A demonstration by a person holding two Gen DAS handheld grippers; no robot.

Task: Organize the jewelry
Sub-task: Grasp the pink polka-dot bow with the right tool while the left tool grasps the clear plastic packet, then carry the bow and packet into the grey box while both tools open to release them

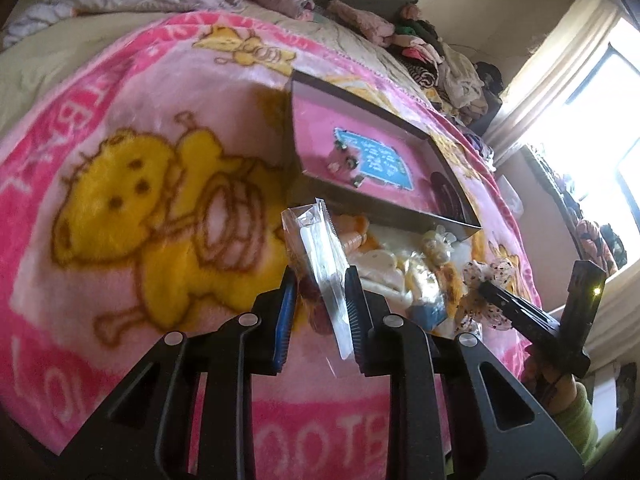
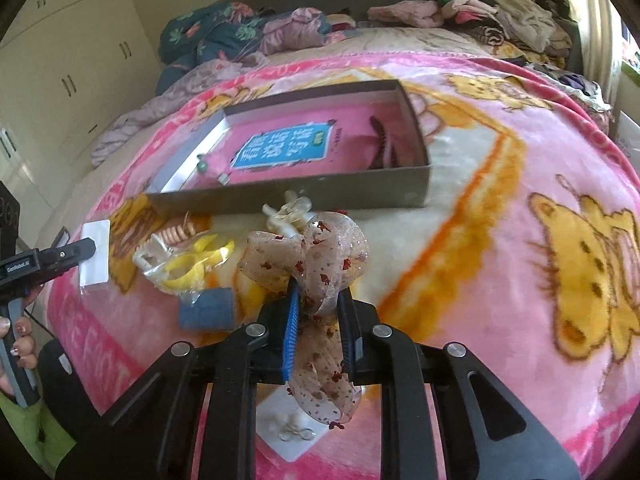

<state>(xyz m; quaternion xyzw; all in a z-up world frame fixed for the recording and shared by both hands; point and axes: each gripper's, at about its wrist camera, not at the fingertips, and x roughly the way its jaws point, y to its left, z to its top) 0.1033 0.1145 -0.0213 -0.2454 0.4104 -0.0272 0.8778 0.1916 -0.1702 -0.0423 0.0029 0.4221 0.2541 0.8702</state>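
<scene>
Pink fleece covers the bed, and on that blanket sits an open box, the likely home for the jewelry. A few small pieces already lie near one inner corner and a dark banded item rests at the other end, so the sorting looks begun but far from done. The left gripper is clamped on a clear packet holding a white card, lifted off the blanket. The right gripper is closed on a sheer spotted bow, also raised. Neither piece is in the box yet. Still loose in front of the box are a yellow clip, a white claw clip, a blue card and a white pearly piece, plus a white earring card under the right gripper.
</scene>
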